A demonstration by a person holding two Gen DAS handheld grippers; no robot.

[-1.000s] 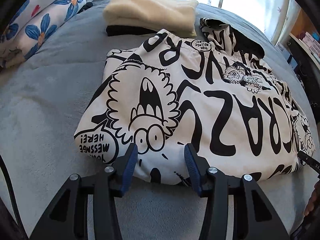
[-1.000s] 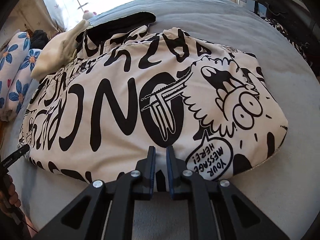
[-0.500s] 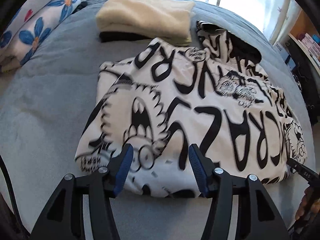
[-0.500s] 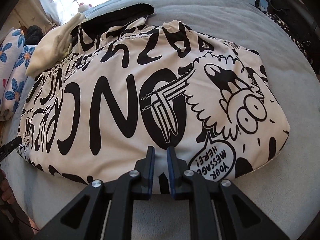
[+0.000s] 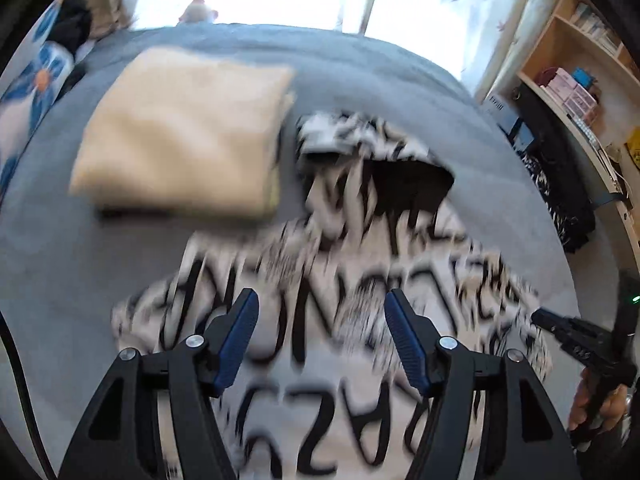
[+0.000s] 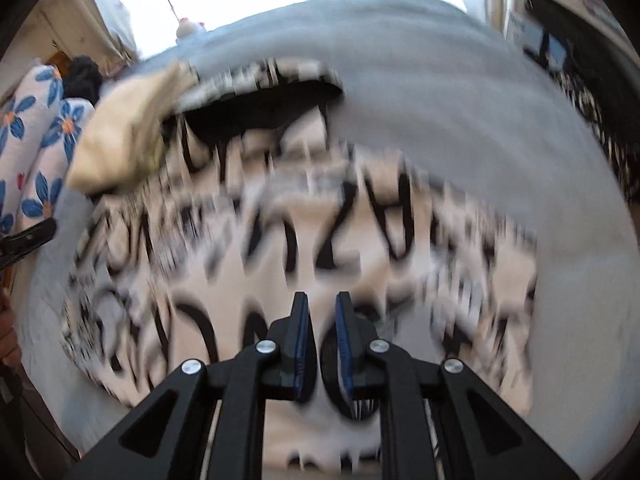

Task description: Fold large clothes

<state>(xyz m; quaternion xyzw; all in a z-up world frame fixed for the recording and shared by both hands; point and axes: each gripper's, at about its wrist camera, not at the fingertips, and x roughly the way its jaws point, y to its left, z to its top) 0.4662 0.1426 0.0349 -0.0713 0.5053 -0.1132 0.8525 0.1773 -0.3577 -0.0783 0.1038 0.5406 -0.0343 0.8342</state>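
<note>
A white garment with bold black cartoon lettering (image 5: 320, 280) lies folded on the grey bed (image 5: 80, 260); it also shows in the right wrist view (image 6: 320, 240). Both views are motion-blurred. My left gripper (image 5: 320, 312) is open and empty, its blue pads spread wide above the garment's near part. My right gripper (image 6: 322, 304) has its jaws nearly together with a narrow gap, over the garment's near edge; the blur hides whether any cloth is pinched. The right gripper's tip (image 5: 560, 324) shows at the right edge of the left wrist view.
A folded cream garment (image 5: 184, 132) lies on a dark one at the back of the bed, touching the printed garment's far corner (image 6: 124, 140). Blue-flowered pillows (image 6: 36, 148) sit at the left. Shelves (image 5: 580, 80) stand at the right. A bright window is behind.
Both grippers have moved forward and up over the garment, so it now sits lower in both views. The left gripper's jaws have opened wider. The right jaws have parted slightly.
</note>
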